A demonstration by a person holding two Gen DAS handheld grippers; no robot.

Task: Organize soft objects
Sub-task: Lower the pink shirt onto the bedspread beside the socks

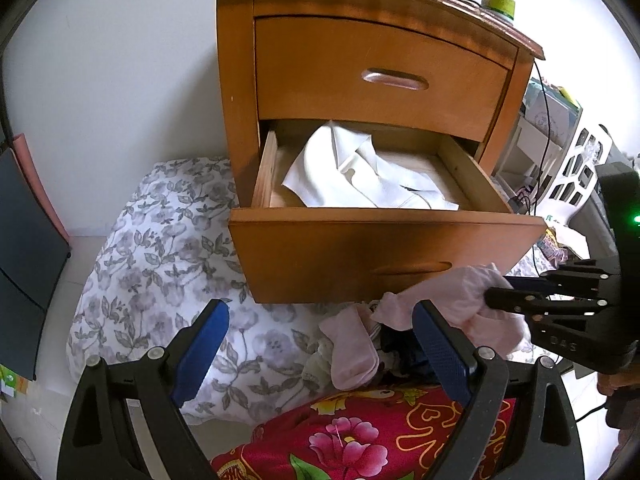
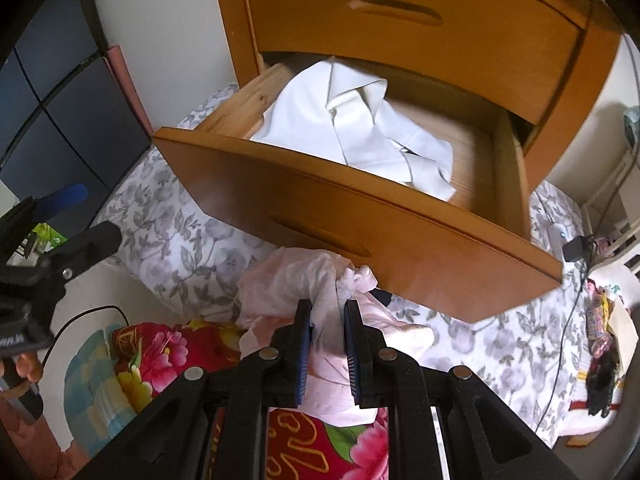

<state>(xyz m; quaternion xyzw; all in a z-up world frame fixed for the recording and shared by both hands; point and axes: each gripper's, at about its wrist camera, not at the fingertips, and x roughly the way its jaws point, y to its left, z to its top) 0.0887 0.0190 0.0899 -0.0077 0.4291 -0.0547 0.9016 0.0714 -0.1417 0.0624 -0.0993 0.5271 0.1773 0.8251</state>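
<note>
White walls and a flowered bedspread (image 1: 168, 240) frame the nightstand's open lower drawer (image 1: 384, 256), a white shirt (image 1: 360, 172) inside. Right tool (image 2: 328, 308) pinches the pink garment (image 2: 296, 280) just below the drawer front; trailing folds could snag there. Left tool (image 1: 320, 344) gapes, holding nothing.

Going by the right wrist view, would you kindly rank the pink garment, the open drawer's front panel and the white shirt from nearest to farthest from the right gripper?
1. Pink garment, clamped in the right gripper.
2. Drawer front panel, just above it.
3. White shirt, inside the drawer behind the panel.
</note>
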